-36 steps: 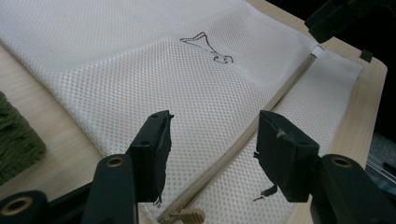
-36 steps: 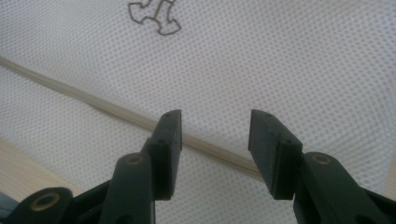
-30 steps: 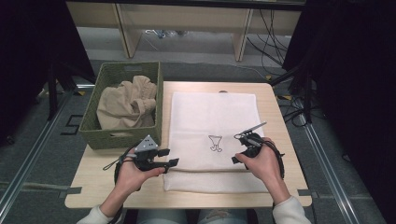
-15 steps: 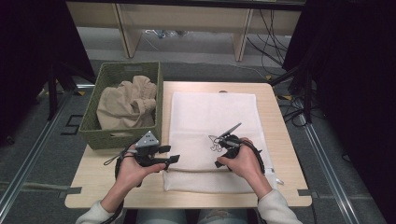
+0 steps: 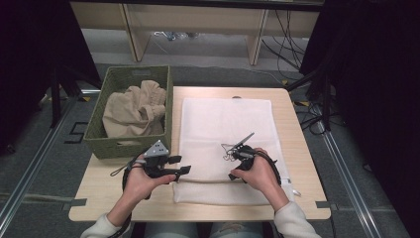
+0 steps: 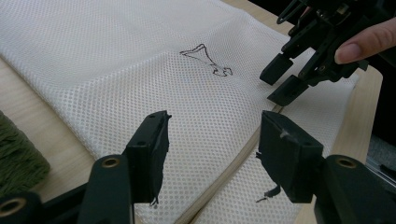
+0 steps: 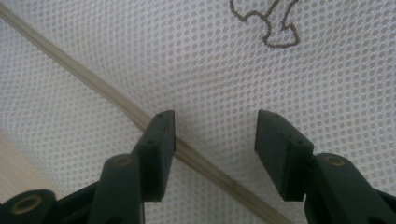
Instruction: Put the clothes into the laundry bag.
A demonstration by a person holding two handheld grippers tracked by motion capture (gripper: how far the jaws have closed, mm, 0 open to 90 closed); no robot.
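**Two open grippers at one mesh bag**

On the surface (image 5: pixel 99 198) lies one white mesh bag (image 5: pixel 225 124), flat, with one small dark squiggle of thread or cord (image 6: pixel 205 58) on its top near the middle. One pale band or seam runs across the bag near its front end, showing as a diagonal line in both gripper views. Beside the bag, to its left and touching the surface's left edge, stands one green basket (image 5: pixel 99 144) holding one beige cloth (image 5: pixel 131 111).

Two hands work here, each with one hand-held gripper. The left hand-held gripper (image 5: pixel 181 166) hovers at the bag's left front edge, its two jaws wide apart with nothing between them but mesh below. The right hand-held gripper (image 7: pixel 212 140) sits low over the bag just by the squiggle, jaws apart and straddling the pale band, gripping nothing.
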